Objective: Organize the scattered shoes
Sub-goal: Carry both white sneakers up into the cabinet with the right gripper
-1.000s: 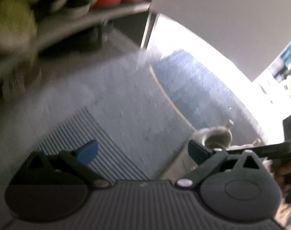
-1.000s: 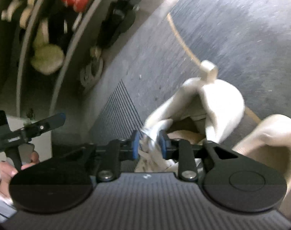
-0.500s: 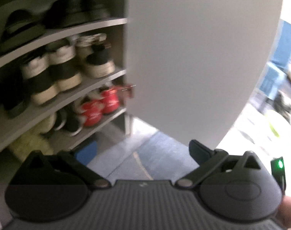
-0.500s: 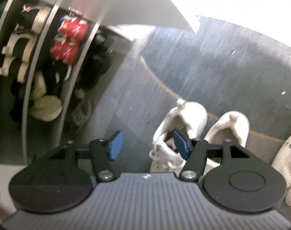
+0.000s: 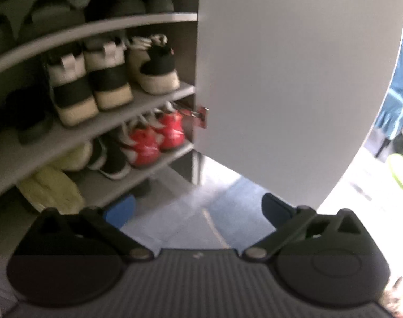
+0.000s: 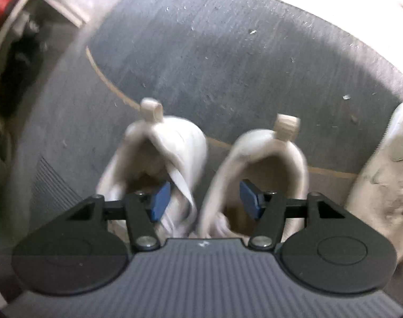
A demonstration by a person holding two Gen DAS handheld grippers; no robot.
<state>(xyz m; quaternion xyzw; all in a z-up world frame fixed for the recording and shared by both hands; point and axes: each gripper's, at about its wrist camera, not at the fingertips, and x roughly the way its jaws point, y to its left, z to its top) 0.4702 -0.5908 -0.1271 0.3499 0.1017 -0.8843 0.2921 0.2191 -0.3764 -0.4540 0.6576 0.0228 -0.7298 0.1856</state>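
Note:
Two off-white sneakers stand side by side on the grey carpet, heels away from me: the left sneaker (image 6: 180, 137) and the right sneaker (image 6: 289, 153). My right gripper (image 6: 205, 201) points steeply down over them. Its jaws are opening, with one blue pad inside each shoe's mouth and the two inner walls between the pads, not pressed. My left gripper (image 5: 198, 209) hangs open and empty in front of the shoe rack (image 5: 95, 129), with only floor between its fingers.
The rack holds red shoes (image 5: 159, 137), black-and-cream sneakers (image 5: 95, 79), dark shoes above and pale yellow slippers (image 5: 52, 188) at the bottom. A white cabinet door (image 5: 294, 79) stands open to the right. Another off-white shoe (image 6: 381, 175) lies at the right edge.
My right gripper let go of the left sneaker's tongue, opened and now straddles both sneakers. My left gripper rose and tilted up from the carpet to face the rack shelves.

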